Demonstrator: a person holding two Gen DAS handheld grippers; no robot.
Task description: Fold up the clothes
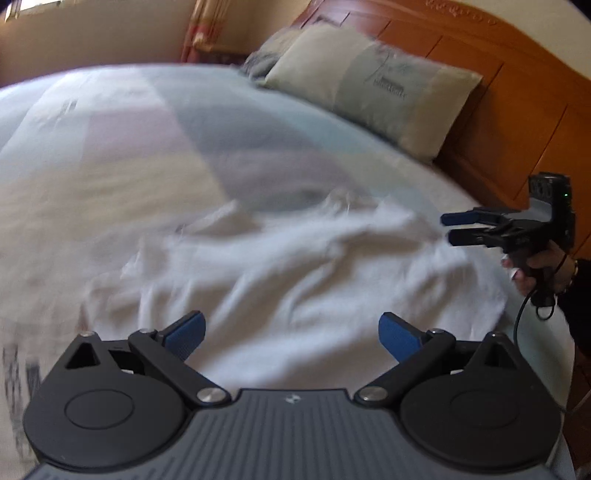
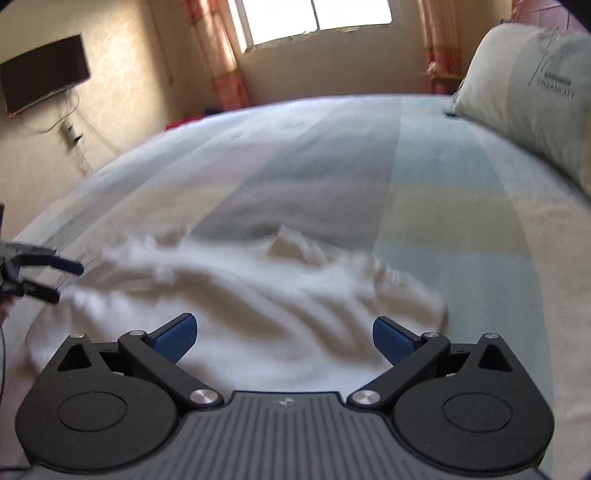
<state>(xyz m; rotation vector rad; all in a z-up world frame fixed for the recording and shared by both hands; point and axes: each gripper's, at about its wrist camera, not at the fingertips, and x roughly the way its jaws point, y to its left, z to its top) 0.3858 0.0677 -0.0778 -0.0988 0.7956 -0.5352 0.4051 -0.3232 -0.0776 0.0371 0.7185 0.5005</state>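
Observation:
A crumpled white garment (image 1: 295, 266) lies spread on the bed, also seen in the right wrist view as the white garment (image 2: 258, 295). My left gripper (image 1: 291, 332) hovers over its near edge, open, nothing between its blue pads. My right gripper (image 2: 284, 334) is likewise open above the cloth's near side. In the left wrist view the right gripper (image 1: 448, 229) shows at the garment's right edge, held by a hand (image 1: 539, 269). The left gripper (image 2: 68, 278) appears at the garment's left edge in the right wrist view. Both views are motion-blurred.
The bed carries a pastel striped sheet (image 1: 155, 140). A pale pillow (image 1: 373, 85) leans on the wooden headboard (image 1: 517, 92) at the right; the pillow (image 2: 535, 85) shows too. A wall-mounted dark screen (image 2: 44, 79) and a curtained window (image 2: 317, 18) lie beyond.

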